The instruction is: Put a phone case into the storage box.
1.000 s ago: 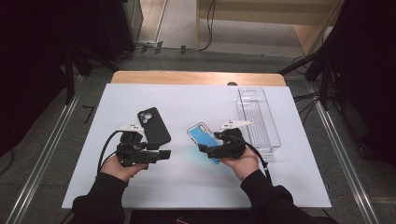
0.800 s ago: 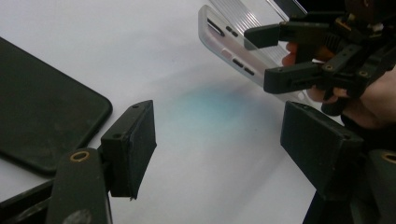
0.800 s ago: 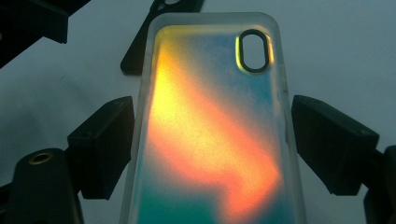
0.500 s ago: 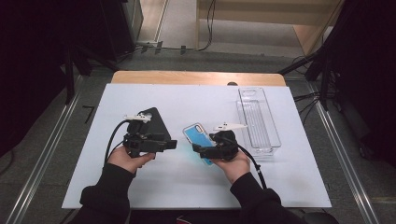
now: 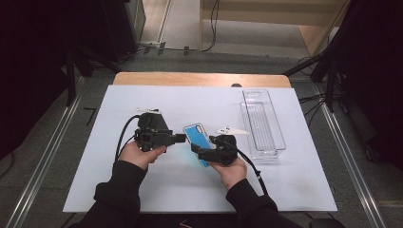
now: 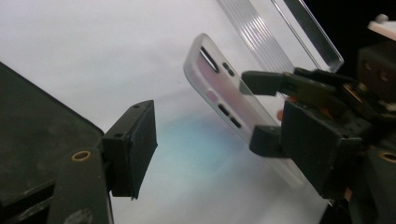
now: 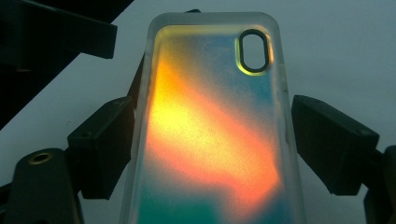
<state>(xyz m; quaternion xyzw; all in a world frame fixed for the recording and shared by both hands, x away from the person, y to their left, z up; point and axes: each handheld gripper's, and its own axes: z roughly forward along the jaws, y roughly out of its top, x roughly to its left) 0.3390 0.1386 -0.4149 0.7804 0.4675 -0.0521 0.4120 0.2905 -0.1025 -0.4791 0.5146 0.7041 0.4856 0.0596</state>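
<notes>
Both forearms in black sleeves with ribbed cuffs; left gripper (image 5: 178,138) and right gripper (image 5: 196,152) black, blocky, brass-ringed screw holes near jaw bases, white three-cornered top plates, black cables trailing back.

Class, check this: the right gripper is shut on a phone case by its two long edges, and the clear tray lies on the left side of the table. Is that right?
Not quite. The right gripper is shut on the phone case by its long edges, but the clear tray lies on the right side of the table, as the high view shows.
</notes>
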